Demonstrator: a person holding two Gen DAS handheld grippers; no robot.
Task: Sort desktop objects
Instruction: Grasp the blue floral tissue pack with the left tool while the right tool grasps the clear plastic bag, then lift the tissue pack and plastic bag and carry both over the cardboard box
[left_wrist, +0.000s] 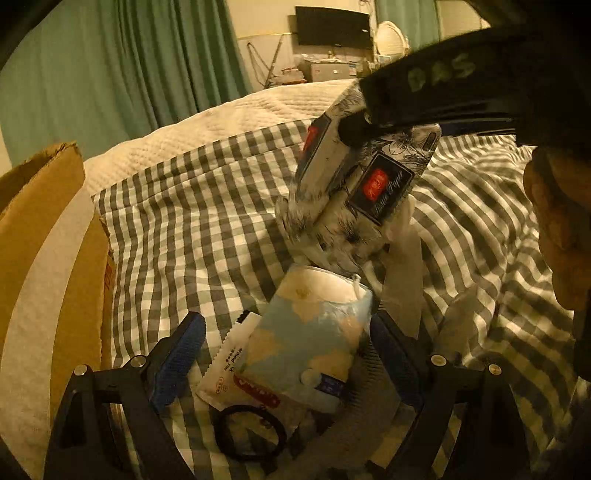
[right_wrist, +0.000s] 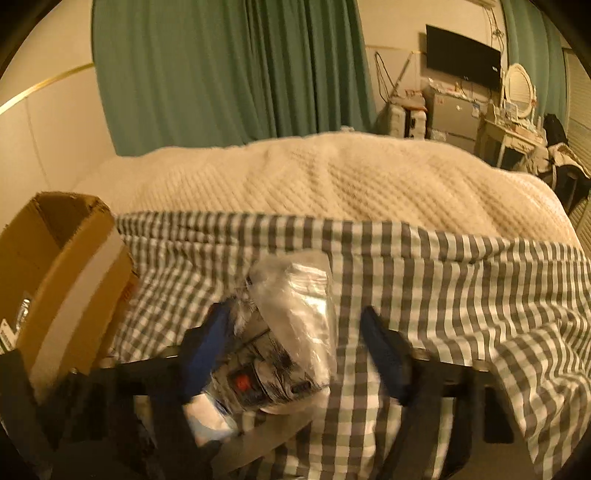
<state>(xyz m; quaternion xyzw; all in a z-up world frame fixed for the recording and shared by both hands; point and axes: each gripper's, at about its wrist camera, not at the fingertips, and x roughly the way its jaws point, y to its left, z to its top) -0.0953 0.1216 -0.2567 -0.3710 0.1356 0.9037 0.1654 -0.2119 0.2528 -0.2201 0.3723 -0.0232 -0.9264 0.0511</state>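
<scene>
The left gripper (left_wrist: 288, 325) is standing released, its jaws wide on both sides of a light blue tissue pack (left_wrist: 310, 343), which is lying on the checked cloth (left_wrist: 184, 203) over a white sachet (left_wrist: 229, 369), near a black ring (left_wrist: 251, 432). The right gripper (right_wrist: 295, 317) is reaching around a tilted black-and-white flowered pack (right_wrist: 288, 332). One of its pads (right_wrist: 218, 332) is touching the pack while the other is staying apart, so it is not clenching, and a cardboard box (right_wrist: 55, 258) is standing at the left.
</scene>
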